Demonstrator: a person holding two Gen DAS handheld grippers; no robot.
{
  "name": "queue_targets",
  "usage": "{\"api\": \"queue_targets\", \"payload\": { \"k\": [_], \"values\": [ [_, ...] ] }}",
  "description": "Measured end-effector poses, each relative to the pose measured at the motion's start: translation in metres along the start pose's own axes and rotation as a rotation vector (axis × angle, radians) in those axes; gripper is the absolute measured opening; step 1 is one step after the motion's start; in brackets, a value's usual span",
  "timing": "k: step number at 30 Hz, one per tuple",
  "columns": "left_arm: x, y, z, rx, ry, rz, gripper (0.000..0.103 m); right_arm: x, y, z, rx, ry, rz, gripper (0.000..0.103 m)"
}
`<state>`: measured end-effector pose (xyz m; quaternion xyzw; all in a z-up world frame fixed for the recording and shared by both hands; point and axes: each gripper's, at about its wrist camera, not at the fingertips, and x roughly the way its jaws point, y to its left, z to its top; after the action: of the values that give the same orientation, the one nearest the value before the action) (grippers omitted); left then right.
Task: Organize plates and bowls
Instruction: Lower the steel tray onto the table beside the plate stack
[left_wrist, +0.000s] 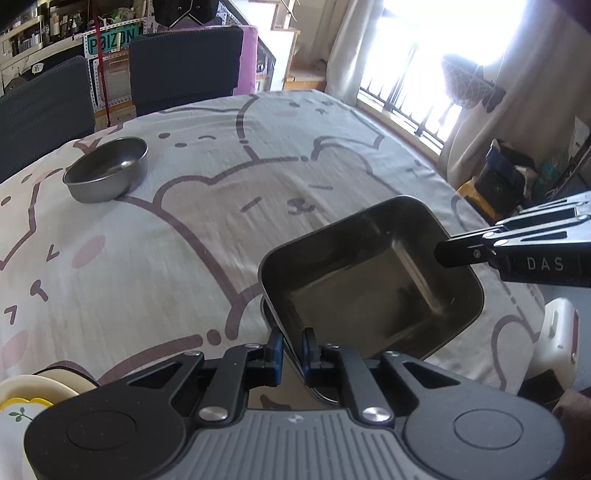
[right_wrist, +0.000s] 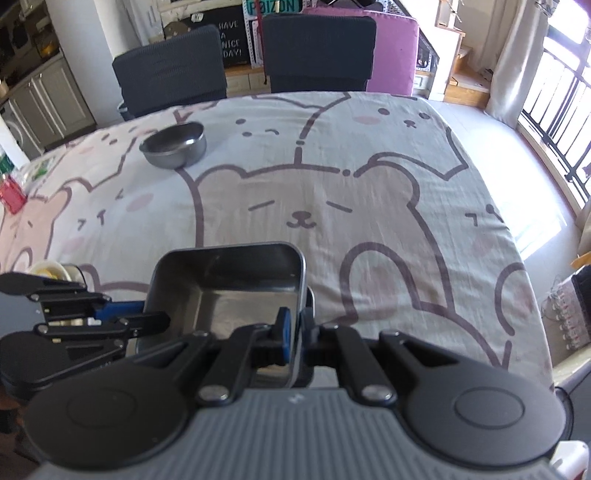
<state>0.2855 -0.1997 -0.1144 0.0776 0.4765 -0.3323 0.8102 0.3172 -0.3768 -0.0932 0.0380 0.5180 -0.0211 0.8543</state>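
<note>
Square tray (left_wrist: 369, 280) between hand-held gripper (left_wrist: 292, 354) fingers

The table (right_wrist: 369, 229) was covered by a pale cloth printed with cartoon bears outlined in dark purple-brown. A round metal bowl (right_wrist: 174, 144) sat upright on it toward the far left side, near two dark chairs (right_wrist: 317, 51) pushed up to the far edge. At the near left edge stood cream-coloured dishes (left_wrist: 26, 398), one with a yellow rim and a small leaf motif, only partly visible.
</note>
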Motion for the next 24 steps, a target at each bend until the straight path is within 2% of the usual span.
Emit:
{"api": "queue_targets", "payload": {
  "k": [6,13,24],
  "values": [
    [0.005,-0.002,-0.004,0.021,0.023,0.022,0.014,0.004,0.008,0.0,-0.035,0.023,-0.024,0.009],
    [0.016,-0.009,-0.009,0.077,0.059,0.05,0.014,0.01,0.023,0.0,-0.108,0.041,-0.071,0.013],
    [0.017,-0.007,-0.008,0.075,0.061,0.056,0.014,0.033,0.031,-0.006,-0.165,0.129,-0.119,0.013]
  ]
}}
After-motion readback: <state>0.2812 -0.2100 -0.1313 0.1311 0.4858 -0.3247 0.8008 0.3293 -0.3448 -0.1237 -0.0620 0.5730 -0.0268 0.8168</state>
